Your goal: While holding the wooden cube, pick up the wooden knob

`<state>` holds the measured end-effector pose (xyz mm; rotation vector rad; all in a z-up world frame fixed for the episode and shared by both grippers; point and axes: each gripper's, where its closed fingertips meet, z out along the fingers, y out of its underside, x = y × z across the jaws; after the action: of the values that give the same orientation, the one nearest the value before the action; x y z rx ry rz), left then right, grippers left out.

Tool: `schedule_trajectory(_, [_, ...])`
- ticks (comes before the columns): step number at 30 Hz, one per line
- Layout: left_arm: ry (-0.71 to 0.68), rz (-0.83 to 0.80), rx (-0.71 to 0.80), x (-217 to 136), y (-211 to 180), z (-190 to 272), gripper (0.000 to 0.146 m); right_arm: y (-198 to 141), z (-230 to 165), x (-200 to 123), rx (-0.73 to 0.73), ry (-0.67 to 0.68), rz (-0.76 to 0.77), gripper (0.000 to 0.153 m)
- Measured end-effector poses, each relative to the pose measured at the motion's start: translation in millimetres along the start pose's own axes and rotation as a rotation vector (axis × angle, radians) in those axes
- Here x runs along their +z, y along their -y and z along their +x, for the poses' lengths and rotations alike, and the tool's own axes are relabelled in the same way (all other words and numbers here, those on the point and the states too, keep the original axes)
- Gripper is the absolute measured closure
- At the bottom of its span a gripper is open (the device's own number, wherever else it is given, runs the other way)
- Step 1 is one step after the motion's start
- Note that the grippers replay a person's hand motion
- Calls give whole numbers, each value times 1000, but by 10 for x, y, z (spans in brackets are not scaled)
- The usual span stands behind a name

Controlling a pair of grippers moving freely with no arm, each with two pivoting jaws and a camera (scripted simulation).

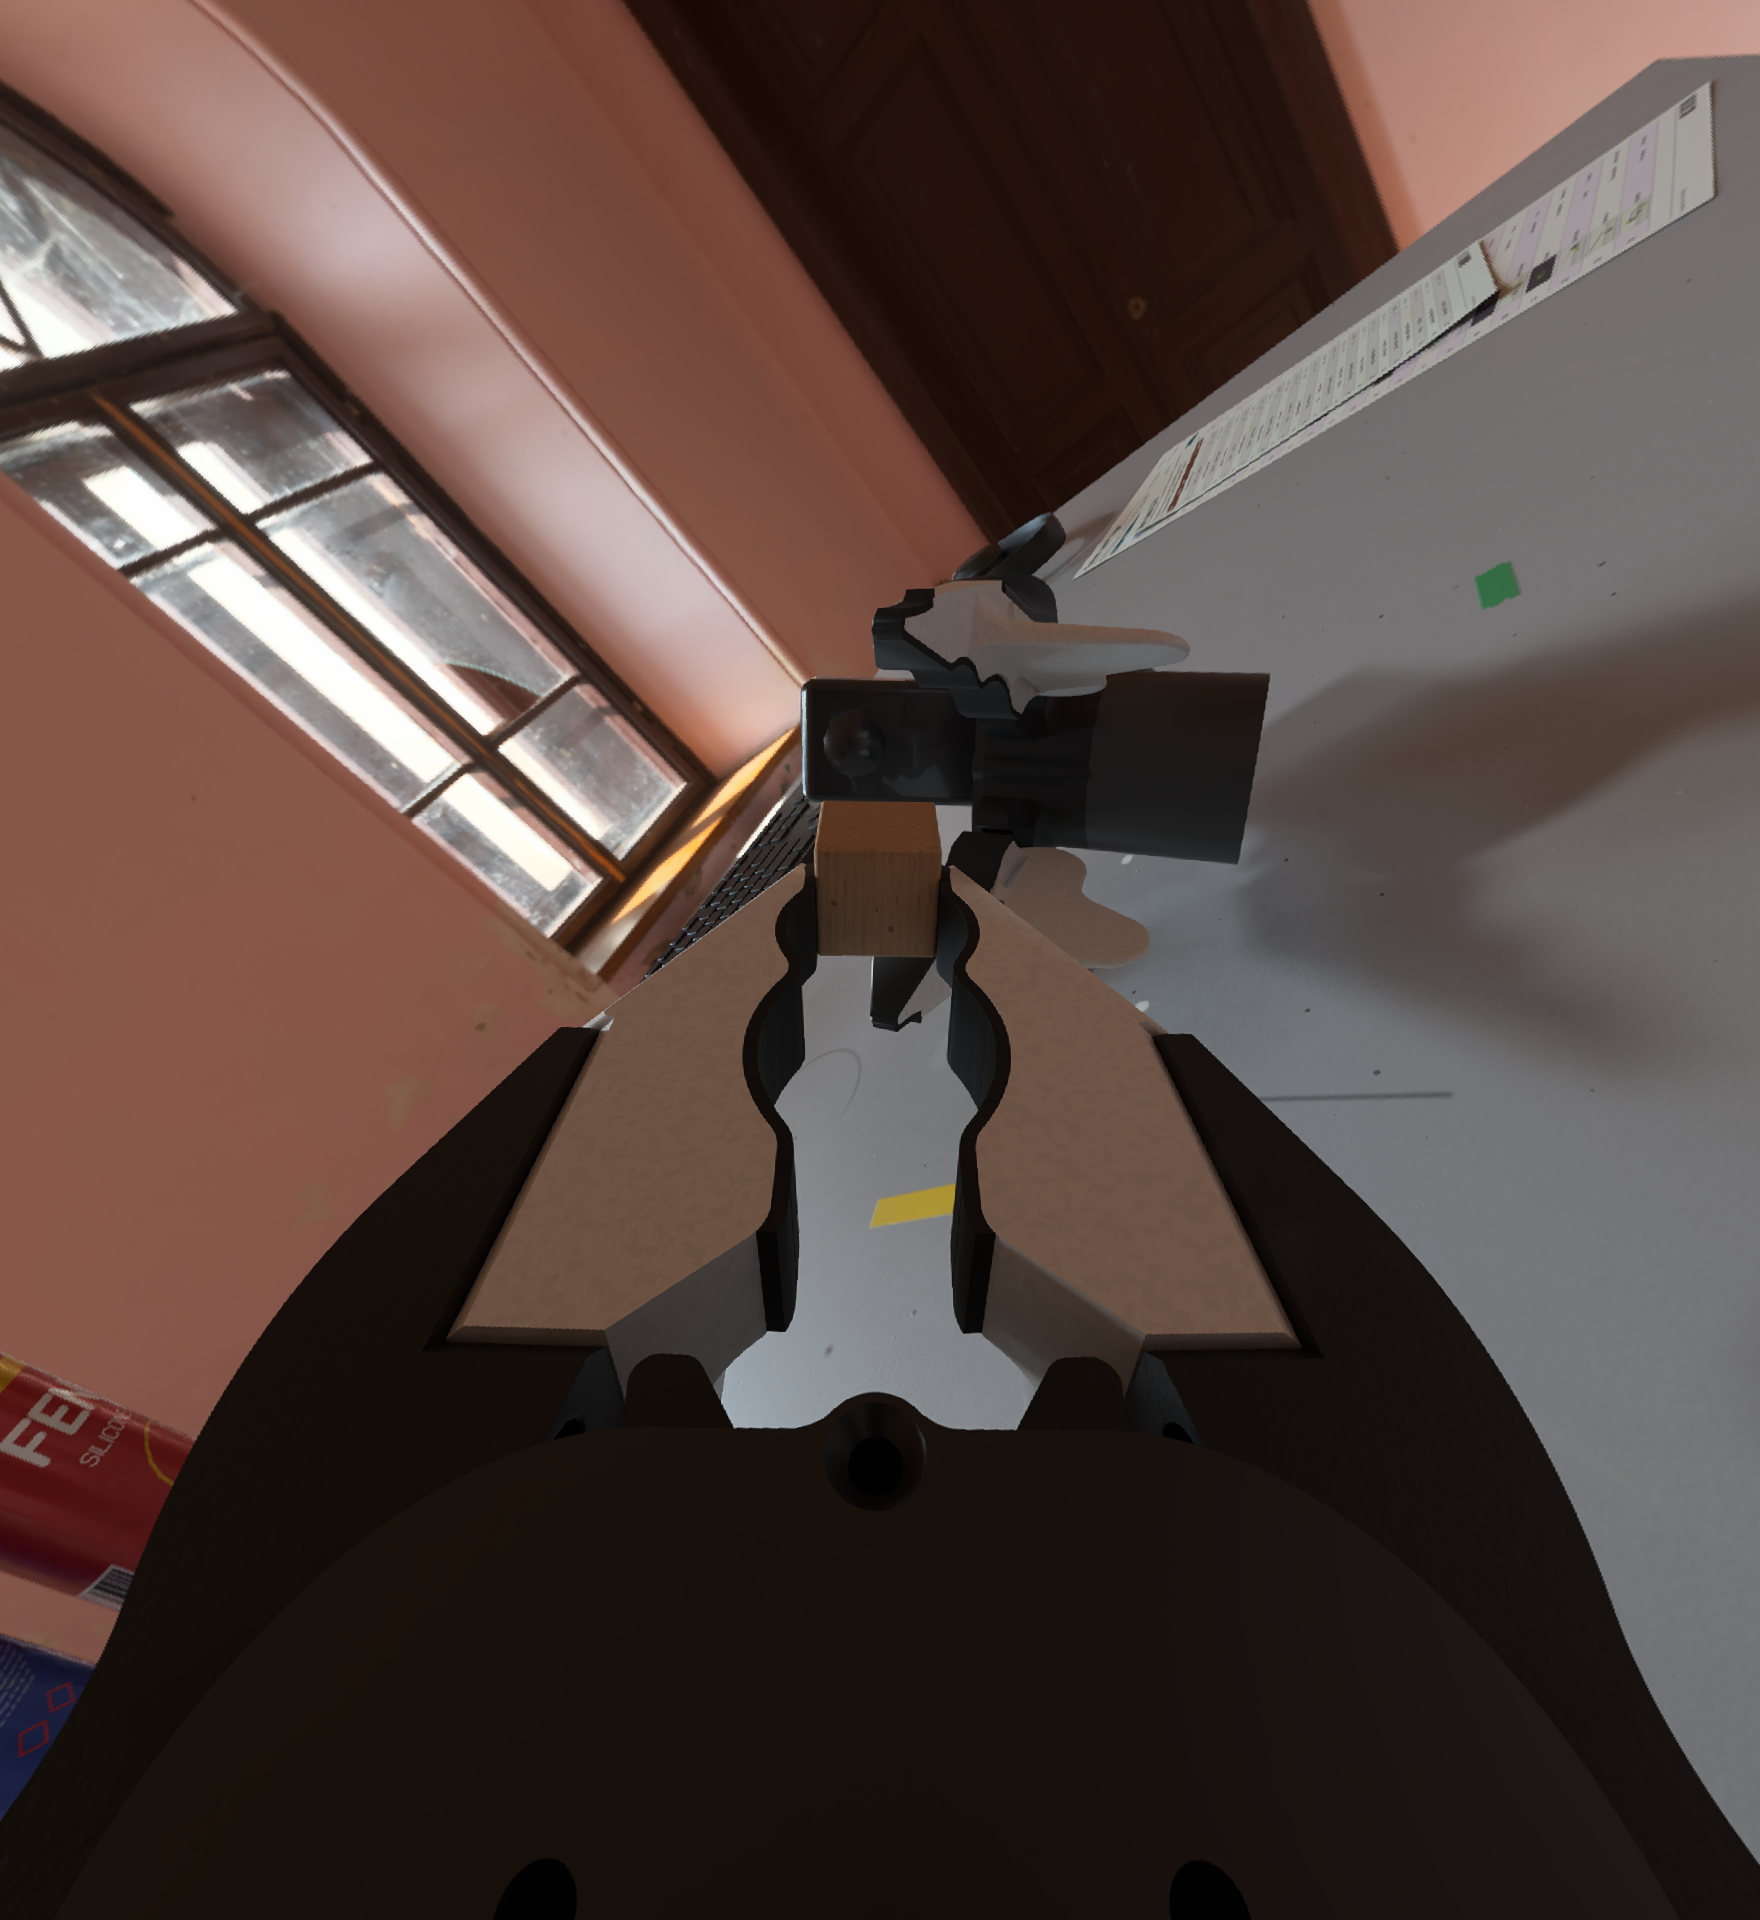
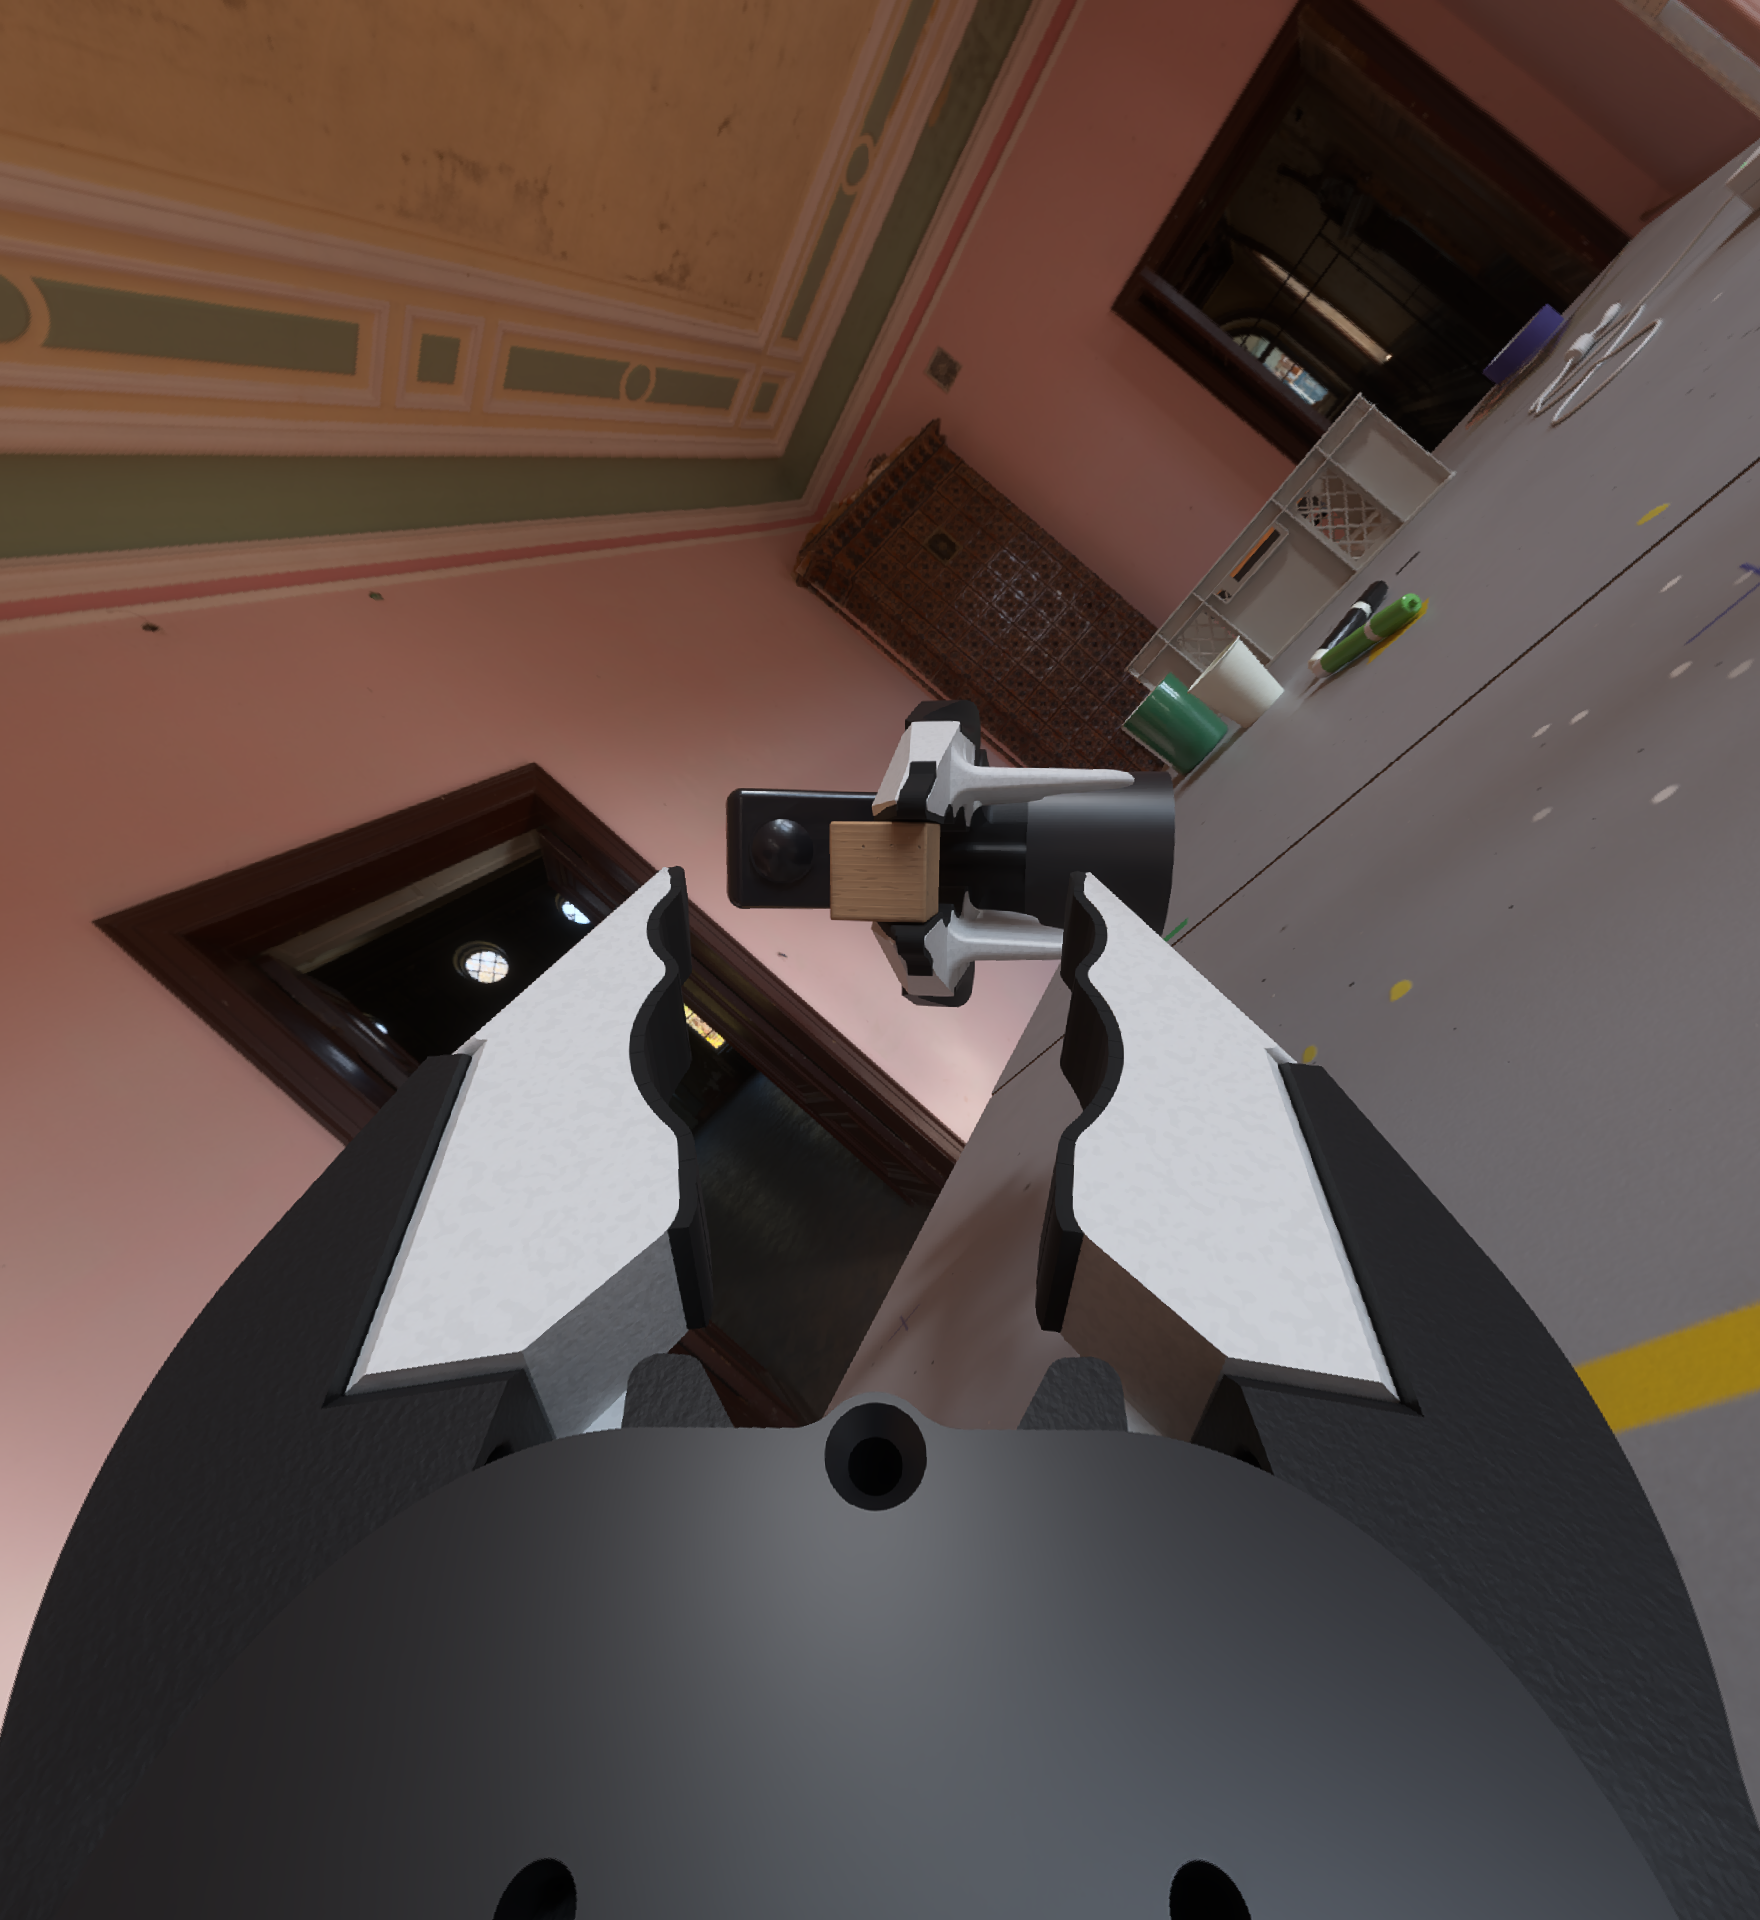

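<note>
- And there was the wooden cube (image 1: 874, 896), pinched at the very tips of our left gripper (image 1: 876, 914), raised well off the grey table (image 1: 1478, 935). That half of the job looked done.
- In the right wrist view the cube (image 2: 882, 871) sat at about 12 o'clock from our right gripper (image 2: 881, 914), with the left gripper's dark body behind it.
- The cube showed square faces, so we could name no long axis; its grain ran roughly along the left fingers (image 1: 647, 1122), and it sat square between them, not skewed.
- The wooden knob? We could not find it in either view, so we could not say which way it pointed or how it lay. That pick-up was, in our judgement, all still to do.
- Our right gripper stood spread wide with nothing between its fingers (image 2: 543, 1143), clear of the table.
- Farther out at 1 to 2 o'clock in the right wrist view: a green cup (image 2: 1177, 722), a white crate (image 2: 1302, 540) and a green marker (image 2: 1369, 629). In the left wrist view, a printed sheet (image 1: 1427, 322) at 1 o'clock and a red tube (image 1: 24, 1455) at 8 o'clock.
</note>
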<state>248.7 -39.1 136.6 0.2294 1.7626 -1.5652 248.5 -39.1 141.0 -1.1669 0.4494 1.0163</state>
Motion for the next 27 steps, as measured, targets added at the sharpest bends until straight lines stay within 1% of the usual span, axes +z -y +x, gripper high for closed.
schedule_trajectory(2, [1,-11,-2,5,-6,-6,125,7,4,-4,0,-6,9,80])
schedule_trajectory(4, [18,13,-47,19,35,-45,125,39,-37,-4,-47,-10,20,80])
schedule_trajectory(5, [40,44,-83,14,71,-90,125,60,-85,-10,-109,-24,8,80])
schedule_trajectory(7, [98,100,-173,-42,106,-220,125,122,-224,-75,-300,-84,-58,80])
schedule_trajectory(8, [113,117,-217,-81,98,-273,125,166,-277,-147,-418,-146,-105,80])
schedule_trajectory(9, [116,128,-257,-120,77,-313,125,218,-294,-257,-557,-242,-165,80])
schedule_trajectory(11, [127,126,-309,-176,4,-375,125,348,-224,-603,-856,-515,-324,81])
schedule_trajectory(12, [135,112,-325,-186,-39,-394,125,376,-156,-807,-964,-644,-437,84])
schedule_trajectory(13, [138,101,-337,-185,-71,-398,125,360,-76,-1004,-1009,-735,-574,87])
schedule_trajectory(14, [129,104,-344,-174,-82,-387,125,330,10,-1160,-994,-794,-689,87])
schedule_trajectory(15, [118,113,-351,-159,-84,-373,125,305,106,-1277,-963,-841,-772,86])
schedule_trajectory(18, [102,114,-363,-108,-110,-338,125,206,464,-1534,-924,-947,-985,71])
schedule_trajectory(20, [93,102,-364,-90,-139,-318,125,163,678,-1665,-907,-985,-1097,68])
schedule_trajectory(22, [77,95,-379,-79,-168,-300,125,164,825,-1737,-886,-1004,-1147,72])
schedule_trajectory(24, [55,77,-410,-63,-218,-277,125,159,884,-1716,-844,-958,-1143,78])
schedule_trajectory(27, [12,13,-488,-5,-339,-219,125,110,936,-1669,-811,-873,-1137,95])
